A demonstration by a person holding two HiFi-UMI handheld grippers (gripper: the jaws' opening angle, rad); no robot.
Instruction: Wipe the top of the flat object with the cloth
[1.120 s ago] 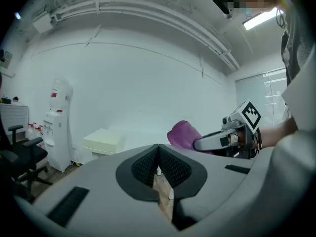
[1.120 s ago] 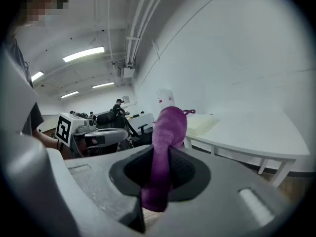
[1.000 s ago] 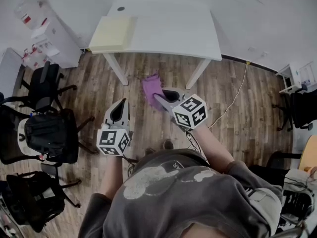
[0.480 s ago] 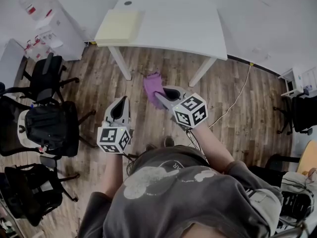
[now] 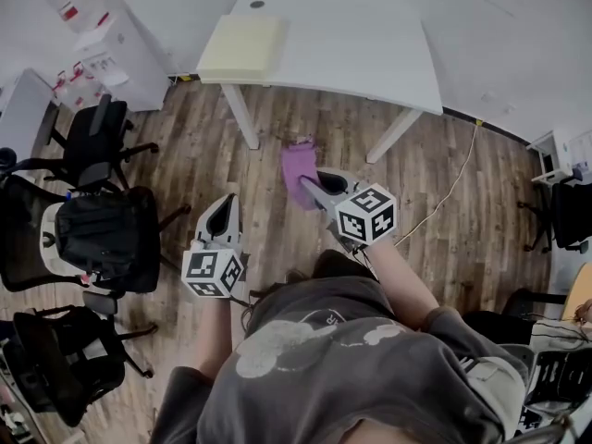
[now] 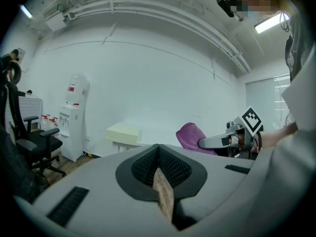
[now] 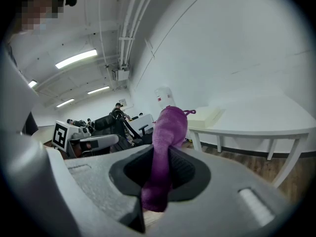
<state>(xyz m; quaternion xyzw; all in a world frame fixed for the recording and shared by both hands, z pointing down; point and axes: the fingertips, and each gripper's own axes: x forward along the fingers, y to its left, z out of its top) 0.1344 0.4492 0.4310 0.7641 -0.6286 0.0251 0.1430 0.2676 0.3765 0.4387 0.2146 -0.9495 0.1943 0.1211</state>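
Wiping not begun.
Right gripper (image 5: 312, 186) clenches purple cloth (image 5: 297, 166), left gripper (image 5: 225, 209) closed empty; yellow pad (image 5: 242, 46) on table (image 5: 370, 54) corner untouched.

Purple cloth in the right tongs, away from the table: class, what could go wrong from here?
The right tongs pinch only a narrow fold of the purple cloth, so it may slip out under wiping pressure. The flat pad lies at the corner of the table with the shut left tongs far off; unsteadied, it could slide.

The cloth (image 5: 298, 167) is purple. The far flat object (image 5: 242, 47) is pale yellow, the bench (image 5: 370, 52) white, the floor (image 5: 444, 202) brown planks.
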